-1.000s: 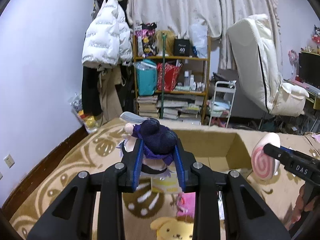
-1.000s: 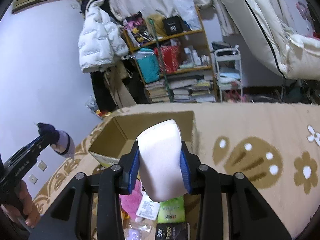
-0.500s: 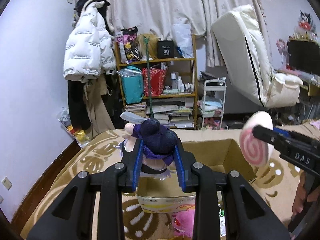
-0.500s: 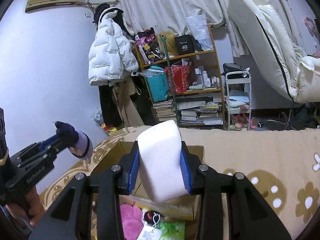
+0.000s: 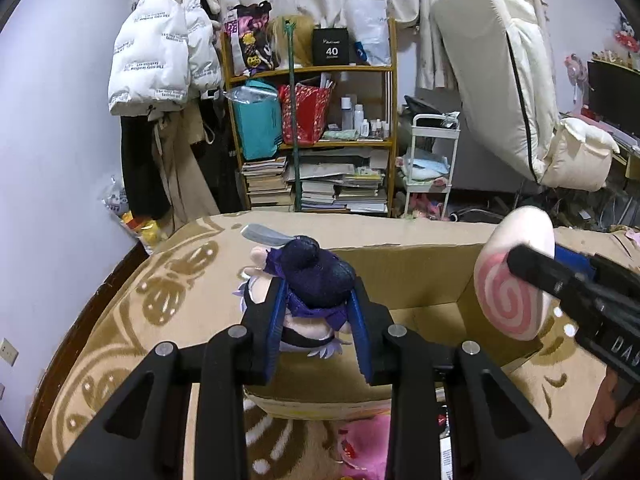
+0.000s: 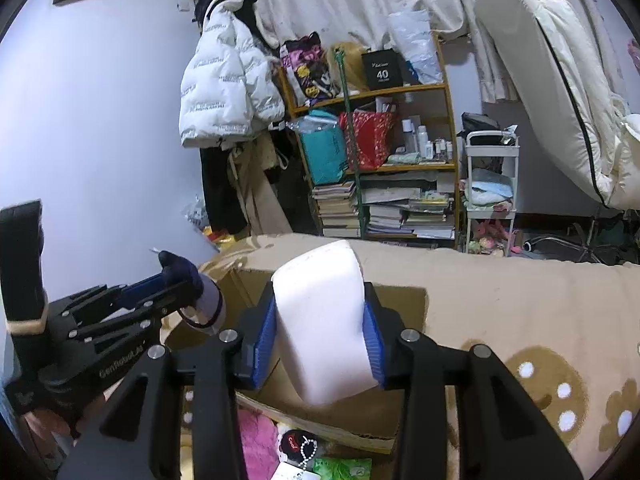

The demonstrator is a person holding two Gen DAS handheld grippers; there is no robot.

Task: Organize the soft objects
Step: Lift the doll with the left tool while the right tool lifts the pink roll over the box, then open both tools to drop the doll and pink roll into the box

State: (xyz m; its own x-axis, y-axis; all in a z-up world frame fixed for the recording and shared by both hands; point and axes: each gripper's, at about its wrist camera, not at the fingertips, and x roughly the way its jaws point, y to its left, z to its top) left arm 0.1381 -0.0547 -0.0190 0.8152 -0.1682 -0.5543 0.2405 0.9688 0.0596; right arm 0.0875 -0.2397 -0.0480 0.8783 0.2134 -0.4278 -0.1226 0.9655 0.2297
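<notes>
My left gripper (image 5: 318,320) is shut on a small plush doll (image 5: 308,280) with dark purple hair, held over the near edge of an open cardboard box (image 5: 420,276). My right gripper (image 6: 320,344) is shut on a white roll-cake plush (image 6: 324,320) with a pink swirl face (image 5: 508,300), also above the box (image 6: 400,300). The left gripper with the doll shows at the left of the right wrist view (image 6: 176,292).
The box stands on a tan patterned rug (image 5: 120,320). A pink plush (image 5: 368,452), a pink cloth (image 6: 256,448) and small packets (image 6: 344,470) lie in front of it. A bookshelf (image 5: 316,140), white cart (image 5: 432,168), hanging jacket (image 5: 160,44) and leaning mattress (image 5: 500,80) stand behind.
Both grippers have risen and moved forward toward the box with their plushes still held. The roll-cake plush has come closer to the doll.
</notes>
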